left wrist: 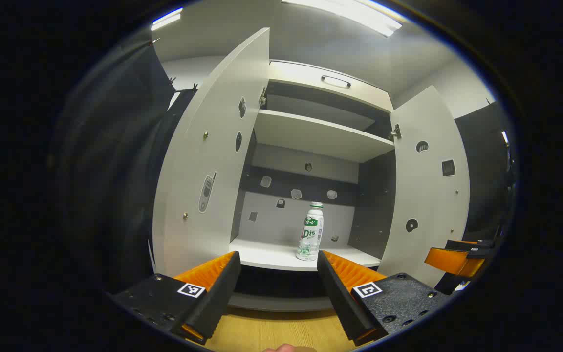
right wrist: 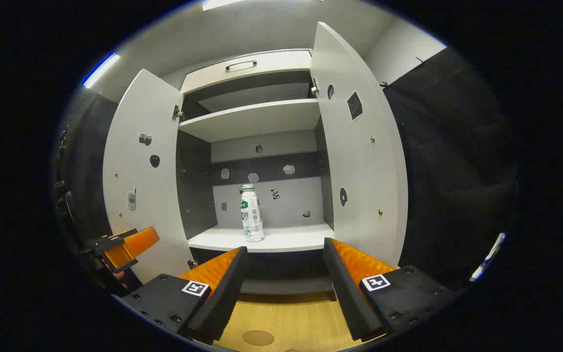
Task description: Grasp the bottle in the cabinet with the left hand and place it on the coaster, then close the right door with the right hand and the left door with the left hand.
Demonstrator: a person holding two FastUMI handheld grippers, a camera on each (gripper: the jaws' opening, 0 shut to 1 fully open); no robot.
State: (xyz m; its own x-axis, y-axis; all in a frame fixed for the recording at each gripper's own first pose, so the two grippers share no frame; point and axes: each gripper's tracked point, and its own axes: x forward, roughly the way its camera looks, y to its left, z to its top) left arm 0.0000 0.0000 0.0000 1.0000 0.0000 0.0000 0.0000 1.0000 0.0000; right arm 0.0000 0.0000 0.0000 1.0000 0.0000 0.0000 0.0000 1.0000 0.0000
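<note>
While the bottle (left wrist: 311,231) stands apparently well ahead, the left hand-held gripper (left wrist: 278,274) hovers spread and empty.

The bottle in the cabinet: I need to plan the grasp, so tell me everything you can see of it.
The bottle is a slim white plastic-looking bottle with a pale cap and a green-and-white label around its upper body; its base looks clearer. It stands upright on the cabinet's lower shelf, near the front edge, between the two open doors. Only the shelf touches it. In the left gripper view it sits ahead of the open left gripper, slightly toward one finger.
</note>
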